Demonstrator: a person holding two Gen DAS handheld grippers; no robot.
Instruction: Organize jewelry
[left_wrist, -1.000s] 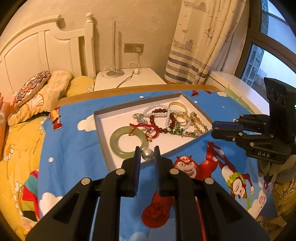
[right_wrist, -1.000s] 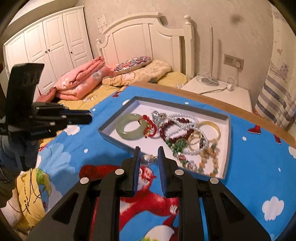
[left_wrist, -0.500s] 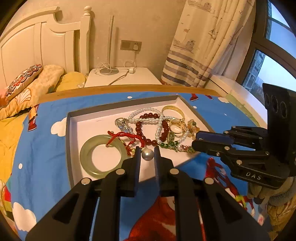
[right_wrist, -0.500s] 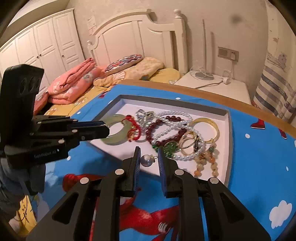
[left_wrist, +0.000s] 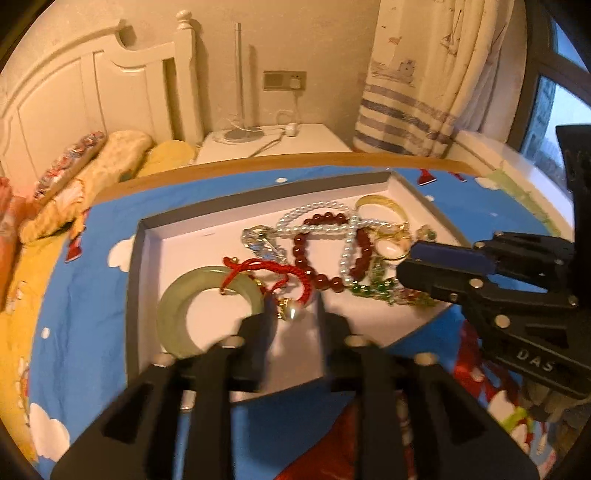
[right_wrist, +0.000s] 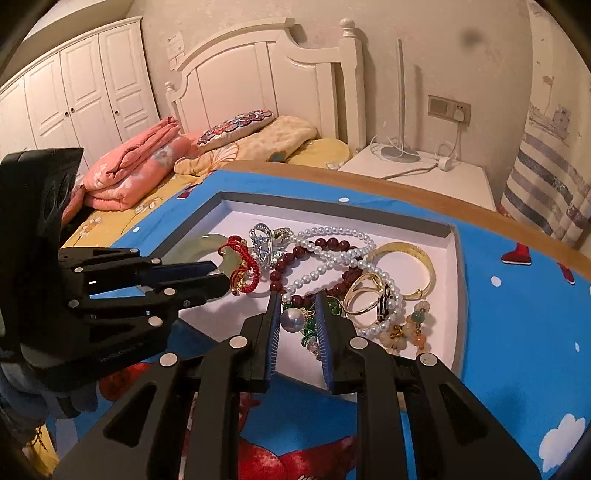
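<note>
Black left gripper (left_wrist: 293, 319) angled down over tray (left_wrist: 258, 201), jaws just spreading, pearl earring (left_wrist: 290, 312) loose between; right gripper (right_wrist: 297, 321) likewise.

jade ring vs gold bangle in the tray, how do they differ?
The jade ring is pale green, broad and flat; the gold bangle is yellow and narrow. The jade ring has a red cord over it; the gold bangle touches the pearl strand. Both lie in the tray.
</note>
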